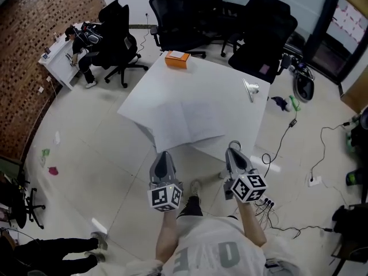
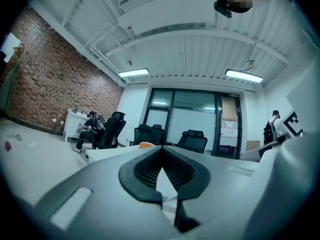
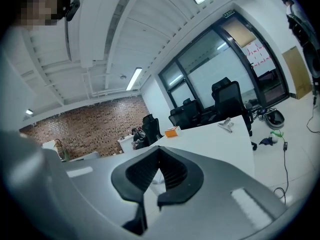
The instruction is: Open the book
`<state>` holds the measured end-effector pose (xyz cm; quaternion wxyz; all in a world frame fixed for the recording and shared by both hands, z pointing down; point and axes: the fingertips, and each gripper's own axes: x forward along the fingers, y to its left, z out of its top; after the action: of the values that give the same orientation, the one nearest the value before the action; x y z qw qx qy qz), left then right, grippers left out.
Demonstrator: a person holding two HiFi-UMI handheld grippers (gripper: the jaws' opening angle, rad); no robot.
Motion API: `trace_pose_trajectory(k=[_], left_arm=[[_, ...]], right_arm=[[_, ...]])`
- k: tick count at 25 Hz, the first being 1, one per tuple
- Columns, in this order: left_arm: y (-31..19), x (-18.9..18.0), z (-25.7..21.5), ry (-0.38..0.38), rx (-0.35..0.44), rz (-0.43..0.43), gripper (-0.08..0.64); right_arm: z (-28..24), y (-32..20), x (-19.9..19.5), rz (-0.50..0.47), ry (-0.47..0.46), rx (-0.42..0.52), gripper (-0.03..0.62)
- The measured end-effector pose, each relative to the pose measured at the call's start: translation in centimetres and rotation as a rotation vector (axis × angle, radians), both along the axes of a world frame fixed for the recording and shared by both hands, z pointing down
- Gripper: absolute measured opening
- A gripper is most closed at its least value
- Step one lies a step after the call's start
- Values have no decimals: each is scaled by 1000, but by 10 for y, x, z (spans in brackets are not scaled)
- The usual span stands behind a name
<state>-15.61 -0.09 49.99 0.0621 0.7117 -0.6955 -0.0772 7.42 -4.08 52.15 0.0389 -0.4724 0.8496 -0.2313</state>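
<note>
My left hand-held gripper (image 1: 164, 154) and right hand-held gripper (image 1: 232, 146), both clenched empty, point up-frame at the white book (image 1: 188, 124) on the counter (image 1: 230, 91). Its long axis runs left-right, about equally near both.

White table (image 1: 230, 79) carries orange box (image 1: 177, 58) at far edge, metal clip (image 1: 251, 89) near right edge. Black office chairs (image 1: 190, 16) behind. Person (image 1: 86, 43) seated by brick wall (image 1: 40, 16). Cables (image 1: 286, 138) on floor.

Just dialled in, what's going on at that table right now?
A person stands at the near corner of a white table, holding a left hand-held gripper and a right hand-held gripper in front of it. Both are shut and empty. The pale book lies flat near that corner, untouched; whether it is open is hard to tell. An orange box sits at the far end.
</note>
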Motion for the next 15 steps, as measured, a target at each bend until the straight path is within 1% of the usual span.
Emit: trace_pose_trajectory(k=[5, 9, 12, 15], left_arm=[[91, 51, 2, -7, -4, -11, 14], [165, 81, 1, 12, -5, -27, 14], [203, 97, -5, 3, -2, -36, 14], [226, 108, -12, -11, 5, -38, 15]], right_arm=[[4, 82, 30, -66, -46, -5, 3], [-1, 149, 45, -122, -73, -2, 3], [-12, 184, 51, -154, -69, 17, 3], [-25, 211, 52, -182, -32, 65, 3]])
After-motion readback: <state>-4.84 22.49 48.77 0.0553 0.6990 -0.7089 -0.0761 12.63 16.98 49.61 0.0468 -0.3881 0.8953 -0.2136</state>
